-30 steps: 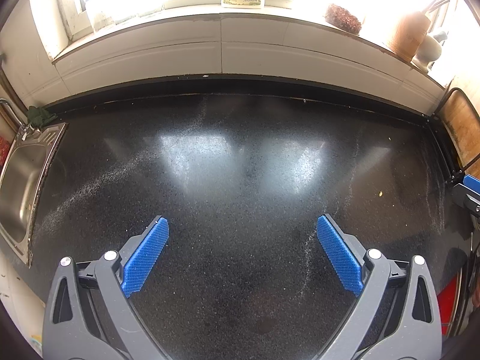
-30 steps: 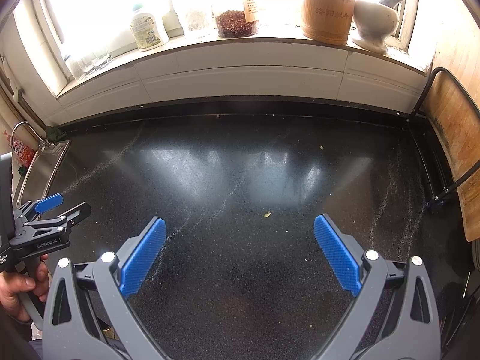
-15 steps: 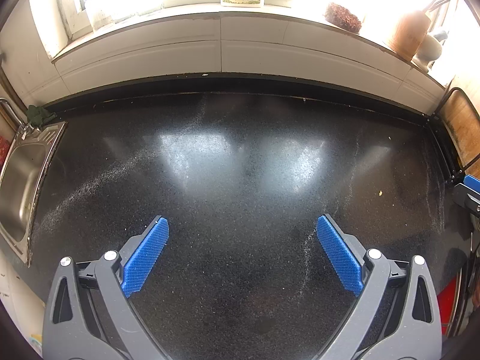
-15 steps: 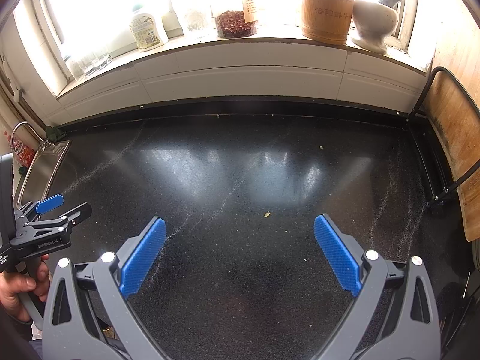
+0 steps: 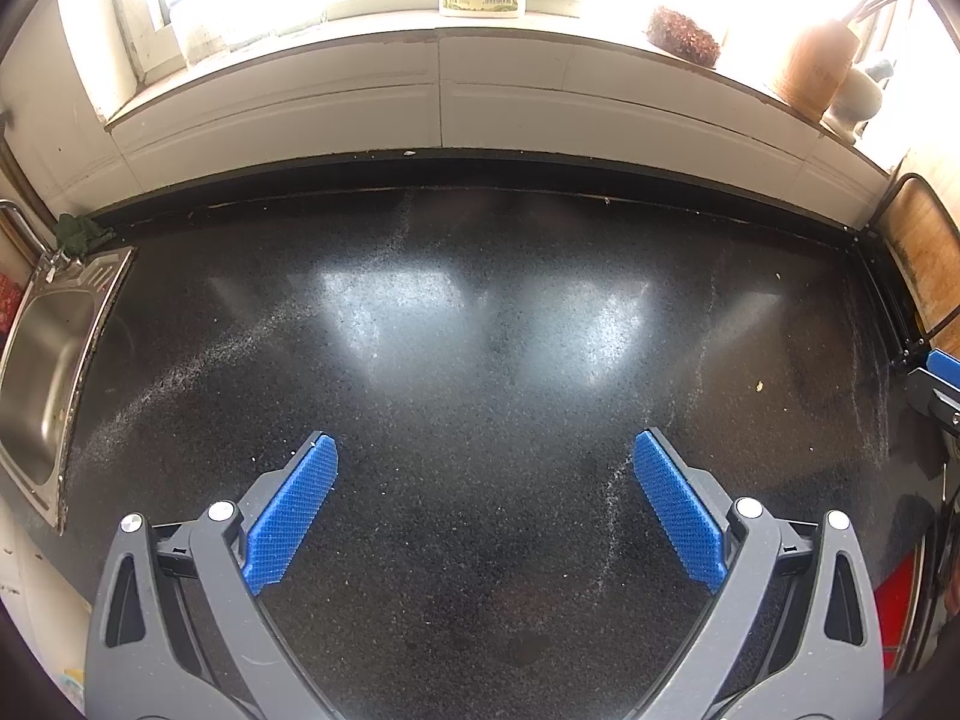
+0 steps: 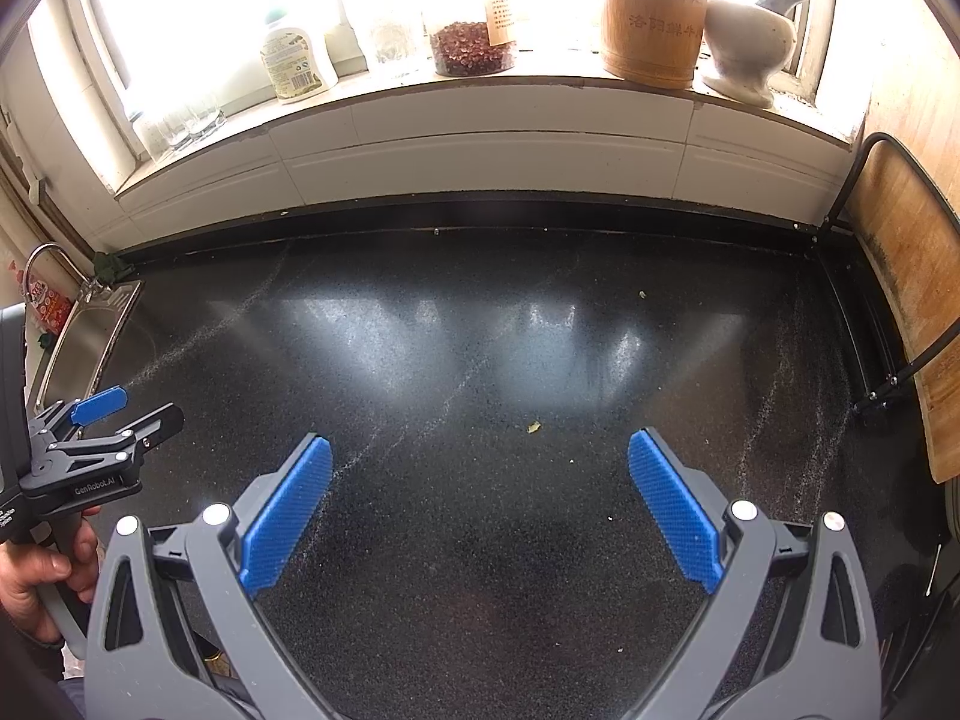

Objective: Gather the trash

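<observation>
A black speckled countertop [image 5: 480,360] [image 6: 480,510] fills both views. On it lies a small yellowish scrap [image 6: 533,426], just ahead of my right gripper [image 6: 480,450], which is open and holds nothing. The same scrap [image 5: 759,385] shows far right in the left wrist view. A second tiny crumb [image 6: 641,294] lies farther back. My left gripper [image 5: 485,444] is open and empty over bare counter. In the right wrist view the left gripper [image 6: 120,414] appears at the left edge, held by a hand [image 6: 36,576].
A steel sink [image 5: 42,366] is set into the counter's left end. A windowsill carries a bottle [image 6: 297,60], a jar of red bits [image 6: 471,48], a wooden holder [image 6: 654,12] and a mortar [image 6: 747,42]. A wooden board in a rack [image 6: 900,312] stands at the right.
</observation>
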### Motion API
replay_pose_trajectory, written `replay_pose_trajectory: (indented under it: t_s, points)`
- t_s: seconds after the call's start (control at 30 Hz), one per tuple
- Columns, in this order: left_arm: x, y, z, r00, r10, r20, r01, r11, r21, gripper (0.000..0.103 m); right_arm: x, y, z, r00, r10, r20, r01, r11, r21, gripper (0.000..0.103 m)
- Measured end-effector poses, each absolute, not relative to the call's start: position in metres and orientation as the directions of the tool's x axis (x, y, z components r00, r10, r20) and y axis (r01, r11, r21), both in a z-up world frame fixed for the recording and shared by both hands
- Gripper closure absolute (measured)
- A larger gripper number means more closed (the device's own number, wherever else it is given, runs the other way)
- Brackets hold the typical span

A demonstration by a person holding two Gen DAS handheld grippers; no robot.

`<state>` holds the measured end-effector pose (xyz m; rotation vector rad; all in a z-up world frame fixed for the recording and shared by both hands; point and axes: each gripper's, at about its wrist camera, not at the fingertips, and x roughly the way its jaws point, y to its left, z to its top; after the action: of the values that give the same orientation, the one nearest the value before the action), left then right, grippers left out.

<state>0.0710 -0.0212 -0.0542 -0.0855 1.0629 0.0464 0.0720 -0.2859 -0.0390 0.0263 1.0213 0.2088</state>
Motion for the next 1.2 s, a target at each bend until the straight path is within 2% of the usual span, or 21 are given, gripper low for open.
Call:
replay_pose_trajectory:
  t_s: [0.97,1.2]
  points:
    - [0.070,-0.022,-0.049,0.506,-0.007,-0.863,-0.078,0.995,-0.055,0.007,0.077,-0.286,-0.042,0.496,0.193,-0.846,-0.171,0.978,0.122,0.007]
    - [0.077,-0.020,-0.063,0.486,-0.017,-0.874,-0.075,0.995,-0.061,0.007,0.083,-0.296,-0.054,0.492,0.192,-0.849,-0.156,0.979,0.131,0.007]
